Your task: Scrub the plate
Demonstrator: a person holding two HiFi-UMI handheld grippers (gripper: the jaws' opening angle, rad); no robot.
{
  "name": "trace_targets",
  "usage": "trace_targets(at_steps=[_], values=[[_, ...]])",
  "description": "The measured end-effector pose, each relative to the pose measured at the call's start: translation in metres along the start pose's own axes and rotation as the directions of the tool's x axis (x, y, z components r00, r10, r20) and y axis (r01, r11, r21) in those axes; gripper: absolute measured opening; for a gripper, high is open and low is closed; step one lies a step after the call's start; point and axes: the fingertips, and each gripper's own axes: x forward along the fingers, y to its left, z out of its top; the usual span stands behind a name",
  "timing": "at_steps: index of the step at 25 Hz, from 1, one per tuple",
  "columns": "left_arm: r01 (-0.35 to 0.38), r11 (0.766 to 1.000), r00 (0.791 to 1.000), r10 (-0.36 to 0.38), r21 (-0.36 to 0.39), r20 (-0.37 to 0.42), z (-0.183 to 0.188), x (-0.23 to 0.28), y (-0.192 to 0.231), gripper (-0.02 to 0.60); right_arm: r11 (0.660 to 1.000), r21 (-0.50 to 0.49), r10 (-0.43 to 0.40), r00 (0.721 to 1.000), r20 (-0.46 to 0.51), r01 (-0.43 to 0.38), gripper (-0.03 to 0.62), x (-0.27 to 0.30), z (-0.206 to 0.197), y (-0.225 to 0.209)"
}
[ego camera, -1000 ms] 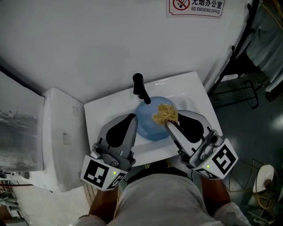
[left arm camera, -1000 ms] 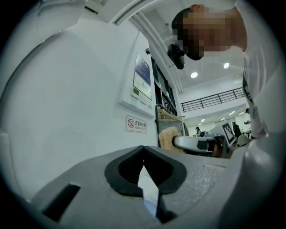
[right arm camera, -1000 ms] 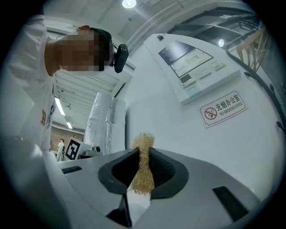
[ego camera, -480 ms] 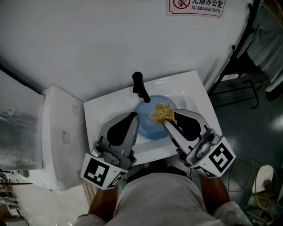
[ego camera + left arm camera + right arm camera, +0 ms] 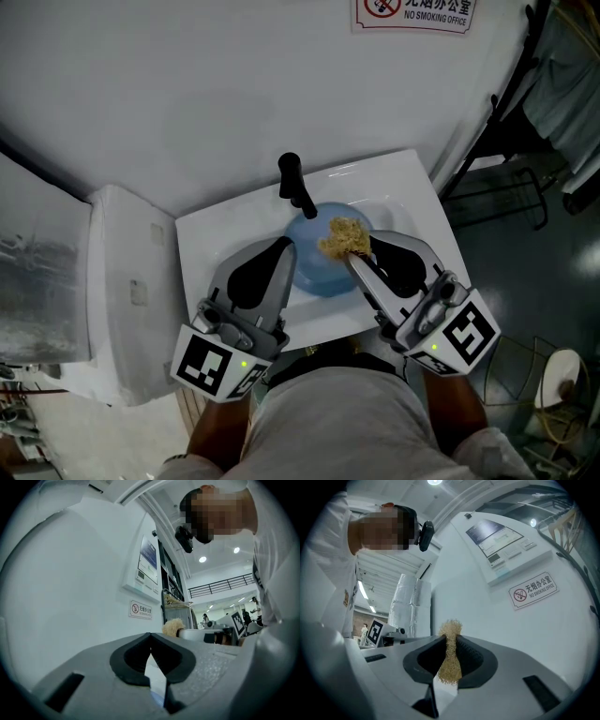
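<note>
While over the plate [image 5: 317, 270], right gripper [image 5: 350, 255] tight on scrubber [image 5: 343, 237], left gripper [image 5: 284, 247] together.

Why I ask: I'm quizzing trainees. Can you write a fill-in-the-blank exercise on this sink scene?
1. The tan scrub pad is clamped by the ____ one of the two grippers.
2. The plate in the white sink is ____ in colour.
3. The faucet behind the plate is ____ in colour.
4. The left gripper has its jaws ____.
Missing words: right; blue; black; shut.
</note>
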Motion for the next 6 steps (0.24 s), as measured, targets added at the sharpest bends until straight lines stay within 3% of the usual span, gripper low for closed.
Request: trace_targets(at_steps=[6], values=[[-0.001, 1.000, 1.000, 0.001, 0.000, -0.002, -0.0009, 0.0014, 0.0001, 0.017, 1.000, 0.002, -0.001, 1.000, 0.000, 0.001, 0.061, -0.0010, -0.0013, -0.0015]])
